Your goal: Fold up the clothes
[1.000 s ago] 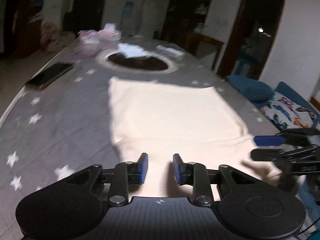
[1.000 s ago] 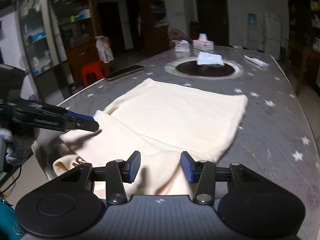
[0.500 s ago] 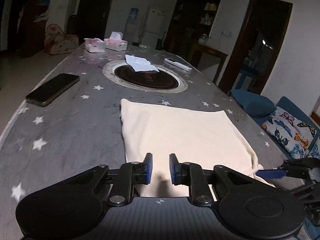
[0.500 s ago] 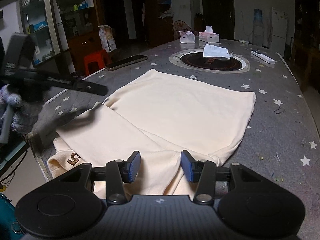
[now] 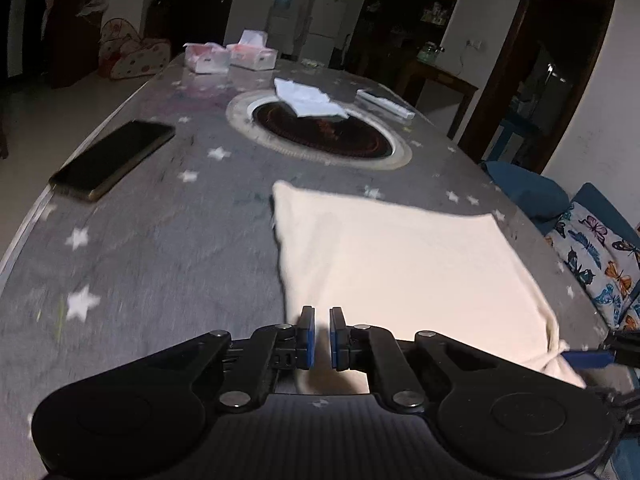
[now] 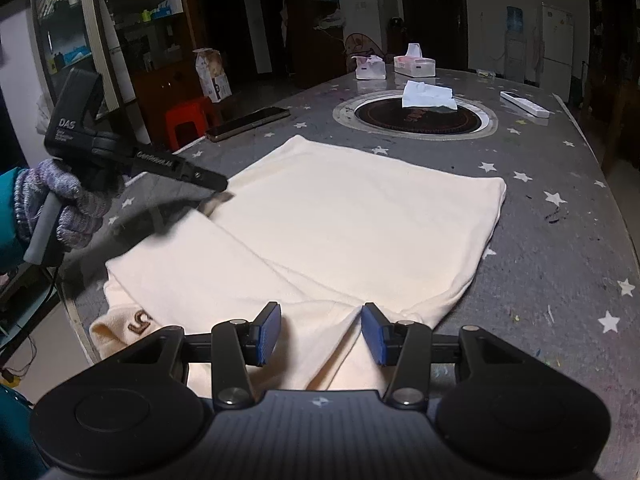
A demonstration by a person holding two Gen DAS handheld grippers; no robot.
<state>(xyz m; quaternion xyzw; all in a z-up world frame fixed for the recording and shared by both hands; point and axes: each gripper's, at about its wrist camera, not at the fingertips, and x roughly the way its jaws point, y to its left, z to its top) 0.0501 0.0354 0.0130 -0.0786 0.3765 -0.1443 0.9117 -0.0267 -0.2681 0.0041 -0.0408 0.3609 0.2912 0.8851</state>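
A cream garment point(image 6: 352, 216) lies spread on the grey star-patterned bench point(image 6: 560, 248), part-folded, with one panel lapped over its near left portion.

Over the last second the left tool point(image 5: 322, 338) has narrowed from a wide gap to a thin slit between its blue pads. In its own view it hangs low over the garment's near left edge. From the right wrist view its tip point(image 6: 218, 196) sits at the seam of the folded panel, so it appears to be closing for a pinch on that edge, ready for the next fold.

The right tool point(image 6: 320, 334) has stayed wide open above the near hem, gripping nothing.

Whether cloth is actually between the left pads cannot be made out; motion blur and the tool body hide the contact. The near left corner, bearing a brown mark point(image 6: 140, 320), droops at the bench edge, partly cut off.
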